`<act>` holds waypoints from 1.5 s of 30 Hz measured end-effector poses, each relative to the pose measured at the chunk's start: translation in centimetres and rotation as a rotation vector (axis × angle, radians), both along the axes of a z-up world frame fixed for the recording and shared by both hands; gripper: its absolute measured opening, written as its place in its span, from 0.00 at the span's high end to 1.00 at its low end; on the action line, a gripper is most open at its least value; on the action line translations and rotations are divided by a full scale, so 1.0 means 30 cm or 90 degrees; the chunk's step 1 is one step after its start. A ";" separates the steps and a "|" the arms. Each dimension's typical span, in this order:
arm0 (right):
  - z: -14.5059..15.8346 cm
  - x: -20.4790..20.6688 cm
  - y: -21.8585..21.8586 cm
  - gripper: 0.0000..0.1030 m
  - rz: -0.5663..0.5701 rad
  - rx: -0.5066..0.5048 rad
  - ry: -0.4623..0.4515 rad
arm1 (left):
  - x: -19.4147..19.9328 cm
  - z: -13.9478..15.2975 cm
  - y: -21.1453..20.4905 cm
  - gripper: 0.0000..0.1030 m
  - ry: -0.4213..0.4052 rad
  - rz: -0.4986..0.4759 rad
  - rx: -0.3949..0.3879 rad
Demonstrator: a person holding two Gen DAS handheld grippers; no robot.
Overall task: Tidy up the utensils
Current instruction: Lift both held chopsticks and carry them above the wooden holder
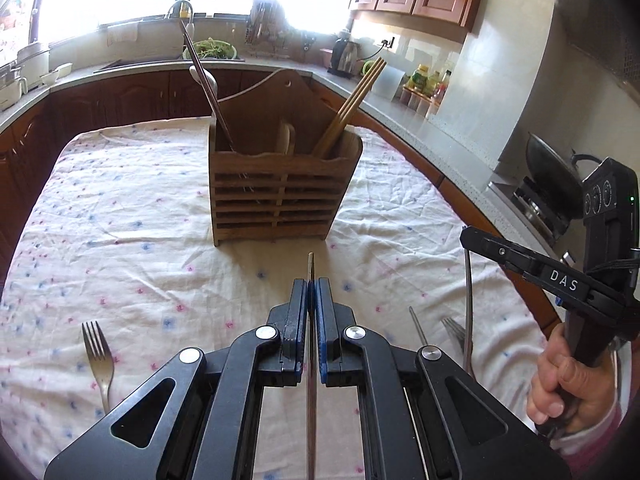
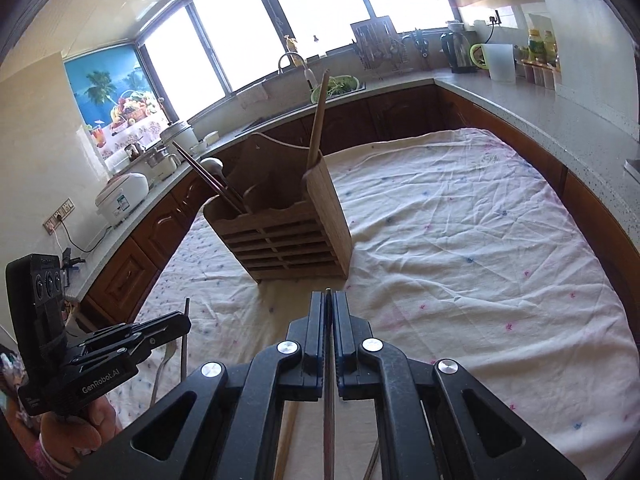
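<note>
A slatted wooden utensil holder (image 1: 276, 196) stands on the cloth-covered table; it also shows in the right wrist view (image 2: 288, 236). It holds a dark chopstick (image 1: 204, 76), wooden chopsticks (image 1: 352, 108) and a white spoon. My left gripper (image 1: 311, 292) is shut on a thin metal utensil handle (image 1: 310, 380), held in front of the holder. My right gripper (image 2: 328, 304) is shut on a thin dark utensil handle (image 2: 328, 392); it appears at the right of the left wrist view (image 1: 468, 236) with a metal handle hanging from it.
A fork (image 1: 98, 356) lies on the floral cloth (image 1: 132, 216) at the near left. Another fork (image 1: 454, 330) and a thin stick (image 1: 418, 326) lie at the near right. Kitchen counters, a sink and a stove with a wok (image 1: 554, 172) surround the table.
</note>
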State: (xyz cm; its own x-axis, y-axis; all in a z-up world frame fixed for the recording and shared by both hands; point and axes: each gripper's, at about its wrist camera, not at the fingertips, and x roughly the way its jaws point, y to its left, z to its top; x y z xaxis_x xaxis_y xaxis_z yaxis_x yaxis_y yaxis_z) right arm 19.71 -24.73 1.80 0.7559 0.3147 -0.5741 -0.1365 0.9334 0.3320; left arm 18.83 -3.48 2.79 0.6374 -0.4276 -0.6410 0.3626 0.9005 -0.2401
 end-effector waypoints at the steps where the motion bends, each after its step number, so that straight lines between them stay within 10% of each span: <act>1: 0.014 -0.010 0.001 0.96 0.000 0.000 -0.006 | -0.010 0.013 0.009 0.96 -0.006 0.002 -0.005; 45: 0.348 0.022 0.021 0.96 0.001 0.004 -0.165 | -0.002 0.336 0.169 0.97 -0.164 0.059 -0.089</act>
